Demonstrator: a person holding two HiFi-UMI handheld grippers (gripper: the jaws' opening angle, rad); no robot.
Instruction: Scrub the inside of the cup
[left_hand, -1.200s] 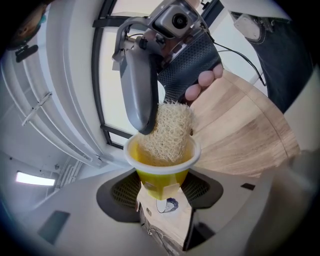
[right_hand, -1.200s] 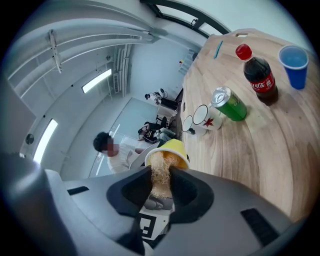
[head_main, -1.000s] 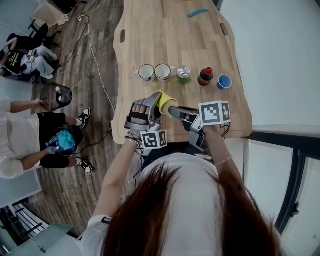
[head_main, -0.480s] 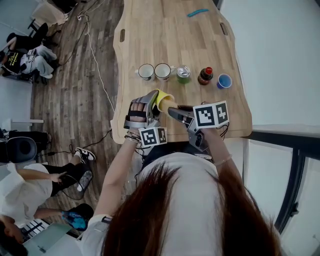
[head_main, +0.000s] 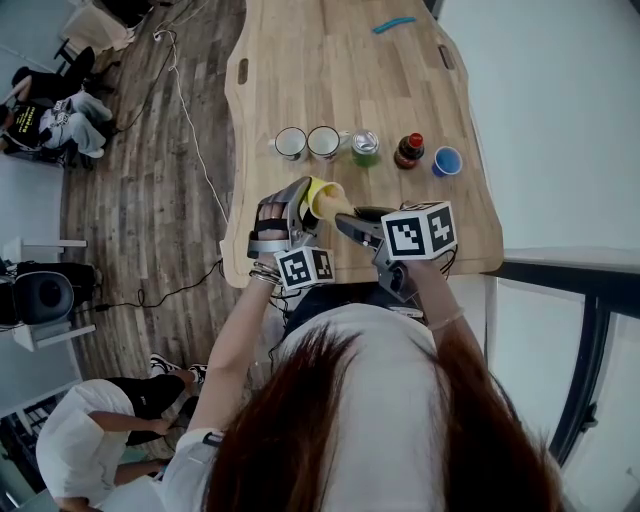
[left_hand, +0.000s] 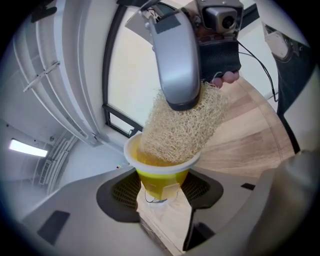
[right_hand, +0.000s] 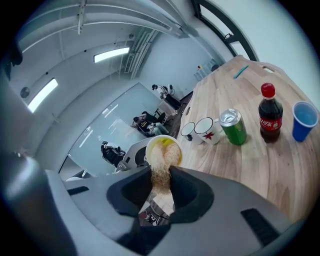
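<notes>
A yellow cup (head_main: 324, 197) (left_hand: 159, 172) (right_hand: 162, 149) with a white rim is held above the table's near edge, my left gripper (head_main: 303, 207) (left_hand: 160, 192) shut on its lower body. Its mouth faces the right gripper. My right gripper (head_main: 348, 222) (right_hand: 159, 186) is shut on a beige fibrous loofah scrubber (left_hand: 182, 127) (right_hand: 161, 167). The scrubber's far end is pushed into the cup's mouth and touches its inside. Both grippers hang close together in front of the person's chest.
On the wooden table (head_main: 340, 90) stand two white mugs (head_main: 291, 143) (head_main: 325, 142), a green can (head_main: 365, 147), a dark soda bottle (head_main: 409, 151) and a blue cup (head_main: 447, 161) in a row. A teal object (head_main: 396, 24) lies far back. People are on the floor at left.
Both grippers have rolled slightly, turning the cup and scrubber against each other. The person at the left has moved away down the floor.
</notes>
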